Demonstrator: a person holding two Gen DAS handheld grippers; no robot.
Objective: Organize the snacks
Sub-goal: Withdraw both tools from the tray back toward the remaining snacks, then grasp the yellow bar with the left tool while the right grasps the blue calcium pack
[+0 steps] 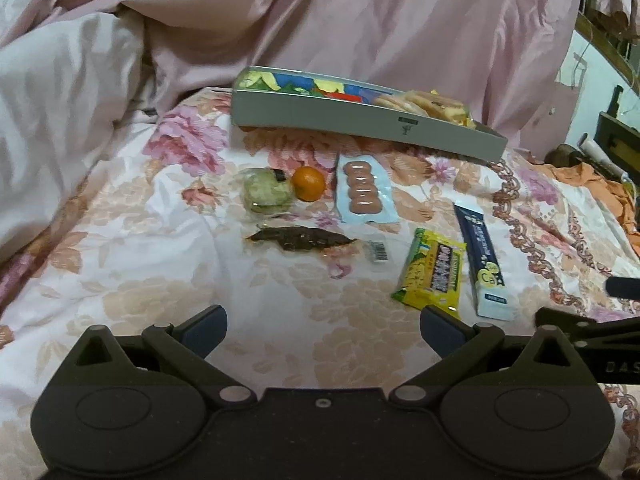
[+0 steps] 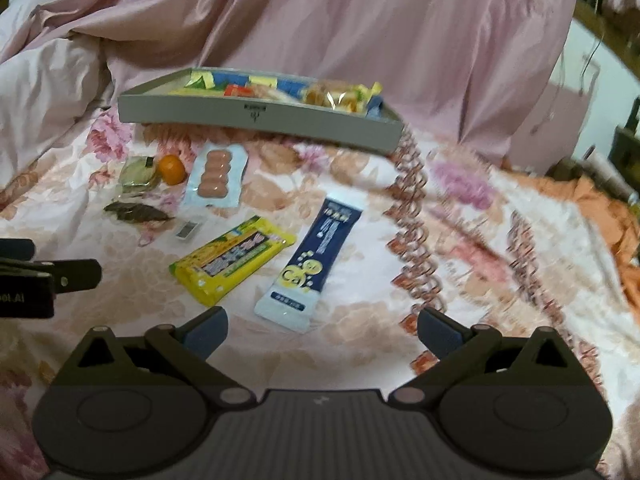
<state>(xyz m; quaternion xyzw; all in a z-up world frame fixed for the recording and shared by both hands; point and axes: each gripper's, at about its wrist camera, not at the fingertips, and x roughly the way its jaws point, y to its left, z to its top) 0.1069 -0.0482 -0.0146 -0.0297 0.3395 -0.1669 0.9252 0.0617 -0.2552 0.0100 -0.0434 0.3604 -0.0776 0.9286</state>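
Both grippers hover over a bed covered with a floral bedspread point(image 1: 160, 264), each with its jaws spread wide and nothing between them. Ahead of the left gripper point(image 1: 323, 330), slightly to its right, lie a yellow snack pack point(image 1: 432, 274) and, just beyond that, a dark blue stick pack point(image 1: 482, 258). Farther ahead sit a clear packet of dark dried snack point(image 1: 302, 239), a green wrapped cake point(image 1: 267, 191) touching a small orange point(image 1: 308, 183), and a pale blue pack of pink sausages point(image 1: 365, 192). At the far end rests a long grey tray point(image 1: 360, 122) already holding several snacks. From the right gripper point(image 2: 322, 330), the blue stick pack point(image 2: 310, 260) lies just ahead, the yellow pack point(image 2: 232, 258) ahead to the left, and the grey tray point(image 2: 260, 118) well beyond. The left gripper's edge point(image 2: 48, 276) shows far left. Pink bedding point(image 2: 340, 20) is heaped behind the tray.
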